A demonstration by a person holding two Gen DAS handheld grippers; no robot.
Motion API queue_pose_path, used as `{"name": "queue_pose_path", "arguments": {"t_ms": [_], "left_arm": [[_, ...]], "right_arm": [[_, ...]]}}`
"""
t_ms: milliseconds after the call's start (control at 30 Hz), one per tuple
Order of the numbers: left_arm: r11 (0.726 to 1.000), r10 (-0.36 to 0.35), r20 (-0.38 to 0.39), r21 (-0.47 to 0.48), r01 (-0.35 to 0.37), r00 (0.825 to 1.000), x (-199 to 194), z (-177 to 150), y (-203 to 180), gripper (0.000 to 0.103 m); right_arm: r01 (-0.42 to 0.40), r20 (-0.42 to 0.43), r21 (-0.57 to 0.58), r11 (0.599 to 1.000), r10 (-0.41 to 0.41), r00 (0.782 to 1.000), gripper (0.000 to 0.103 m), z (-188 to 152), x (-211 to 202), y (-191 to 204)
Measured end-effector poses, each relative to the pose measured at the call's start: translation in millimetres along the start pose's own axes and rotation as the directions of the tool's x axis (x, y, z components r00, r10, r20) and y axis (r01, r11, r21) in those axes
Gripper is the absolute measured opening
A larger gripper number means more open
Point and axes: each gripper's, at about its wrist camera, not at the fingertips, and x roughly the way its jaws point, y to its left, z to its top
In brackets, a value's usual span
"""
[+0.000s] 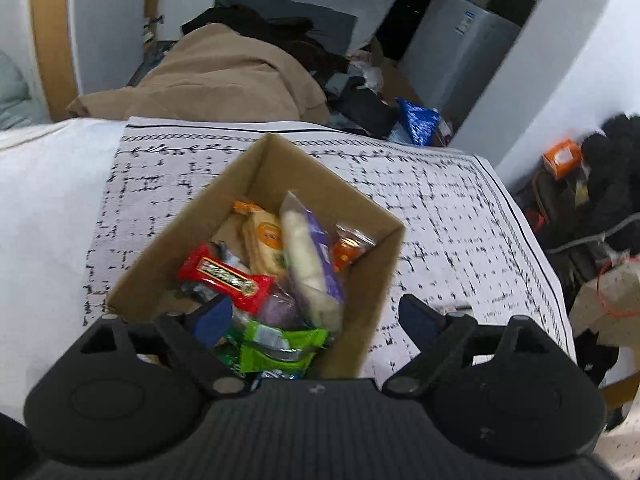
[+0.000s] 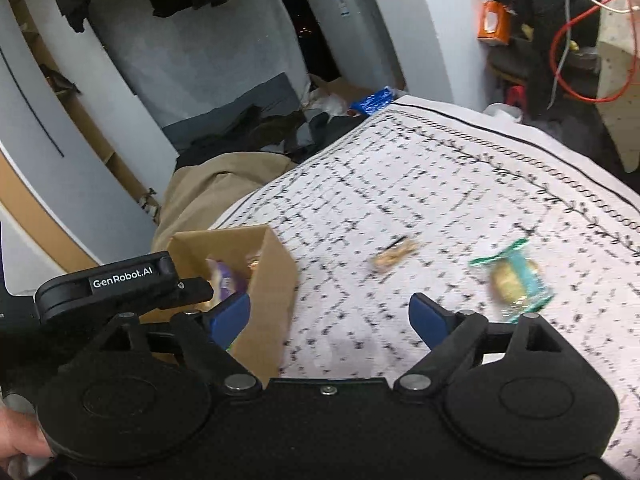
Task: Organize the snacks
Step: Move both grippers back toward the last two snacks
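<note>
Nearest in the left wrist view, the left gripper (image 1: 316, 320) hangs over the near end of the cardboard box (image 1: 384, 292), its 2 blue-tipped fingers spread wide and holding nothing. Just beyond them a green packet (image 1: 280, 346) lies in the box, then a red bar (image 1: 228, 278), a long white-and-purple bag (image 1: 310, 256), a pale cracker pack (image 1: 264, 244) and, at the far right corner, an orange wrapper (image 1: 350, 248).

In the right wrist view, the right gripper (image 2: 330, 316) is likewise released and empty, poised above the patterned cloth (image 2: 440, 184) just right of the box. The left gripper's body shows at the left edge beside the box.

2 snacks lie loose on the cloth: a teal-wrapped snack (image 2: 514, 276) near and to the right of the right gripper, and a small tan snack (image 2: 394, 258) a little farther off, between it and the box. Both are blurred, so their wrappers cannot be read.

The step in hand is probably fetching the teal one. To do it well, the right gripper should move right, line its fingers across the packet's narrow width, descend until the tips touch the cloth, and close gently so the soft cloth is not pinched with the crinkly wrapper.
</note>
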Motion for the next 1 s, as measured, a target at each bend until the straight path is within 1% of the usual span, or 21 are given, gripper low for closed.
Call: {"name": "queue_pose_path", "arguments": {"t_ms": [67, 133, 200, 267, 533, 667, 800, 933, 1000], "left_arm": [[1.000, -0.009, -0.006, 0.025, 0.010, 1.000, 1.7, -3.5, -6.7, 0.091], [0.999, -0.023, -0.014, 0.046, 0.024, 1.000, 3.8, -7.8, -14.0, 0.096], [0.997, -0.032, -0.016, 0.071, 0.033, 0.999, 5.9, -12.1, -22.0, 0.098], [0.994, -0.040, -0.010, 0.102, 0.041, 0.999, 7.7, -15.7, -29.2, 0.103], [0.986, -0.084, -0.026, 0.142, 0.087, 0.996, 17.0, -26.9, -50.8, 0.103], [0.984, -0.074, -0.029, 0.161, 0.078, 0.997, 22.9, -30.8, -60.6, 0.103], [0.980, -0.079, -0.029, 0.180, 0.083, 0.996, 27.9, -33.5, -71.6, 0.103], [0.971, -0.086, -0.035, 0.222, 0.092, 0.996, 33.2, -35.1, -87.2, 0.103], [0.967, -0.101, -0.043, 0.231, 0.109, 0.994, 34.8, -34.5, -93.0, 0.103]], "right_arm": [[0.012, 0.000, 0.003, 1.000, -0.012, 1.000, 0.088, 0.3, -2.0, -8.1], [0.024, 0.003, 0.009, 1.000, -0.024, 1.000, 0.088, 0.2, -4.4, -18.6], [0.037, 0.001, 0.018, 0.999, -0.037, 0.999, 0.089, -0.1, -6.0, -29.9], [0.068, 0.000, 0.022, 0.997, -0.068, 0.998, 0.089, -1.8, -6.2, -40.0], [0.146, 0.013, 0.030, 0.989, -0.147, 0.989, 0.088, -6.2, -1.8, -83.8], [0.214, 0.012, 0.030, 0.976, -0.214, 0.977, 0.088, -8.8, 5.5, -102.7], [0.196, 0.004, 0.062, 0.979, -0.196, 0.981, 0.088, -8.2, 14.2, -118.3], [0.217, 0.001, 0.022, 0.976, -0.217, 0.976, 0.087, -6.8, 29.4, -118.7], [0.213, -0.011, 0.010, 0.977, -0.213, 0.977, 0.087, -5.9, 36.8, -119.8]]}}
